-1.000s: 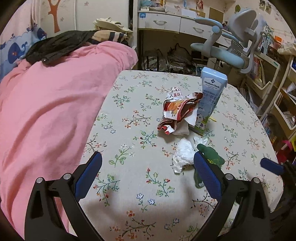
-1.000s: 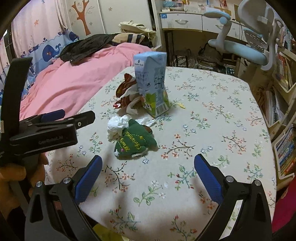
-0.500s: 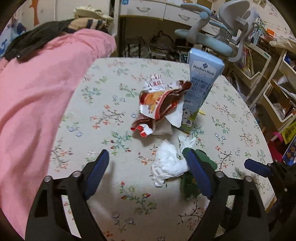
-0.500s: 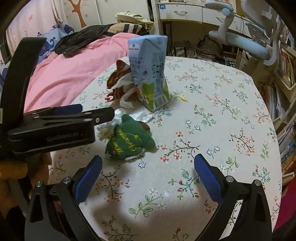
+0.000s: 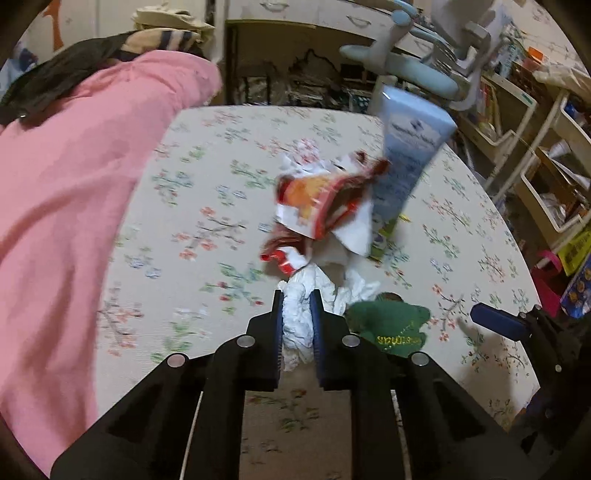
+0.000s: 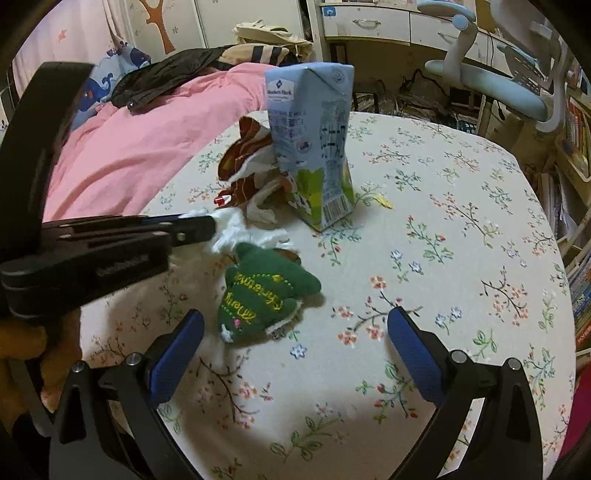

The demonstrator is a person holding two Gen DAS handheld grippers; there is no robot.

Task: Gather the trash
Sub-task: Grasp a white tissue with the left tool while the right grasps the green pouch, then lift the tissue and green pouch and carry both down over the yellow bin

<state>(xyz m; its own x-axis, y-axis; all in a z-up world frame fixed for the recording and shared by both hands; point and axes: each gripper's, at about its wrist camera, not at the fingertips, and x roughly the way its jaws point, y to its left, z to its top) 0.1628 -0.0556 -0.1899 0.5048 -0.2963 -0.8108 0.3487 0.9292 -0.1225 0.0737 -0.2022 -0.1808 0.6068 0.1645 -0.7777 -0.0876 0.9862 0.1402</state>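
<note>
My left gripper (image 5: 297, 317) is shut on a crumpled white tissue (image 5: 299, 314) on the floral table (image 5: 207, 206); it also shows in the right wrist view (image 6: 199, 227), with the tissue (image 6: 236, 229) at its tip. Behind the tissue lie a red and orange snack wrapper (image 5: 317, 199) and an upright light blue milk carton (image 5: 406, 162). A green plush ornament (image 6: 262, 291) lies just right of the tissue. My right gripper (image 6: 295, 343) is open and empty, low over the table in front of the ornament.
A pink blanket (image 5: 74, 184) covers the bed along the table's left edge. A light blue office chair (image 6: 517, 92) and a white desk (image 6: 388, 26) stand behind the table. Shelves with bins (image 5: 554, 166) stand at the right.
My left gripper moved forward to the white tissue and shut on it. My right gripper moved a little closer to the green ornament and stays open.
</note>
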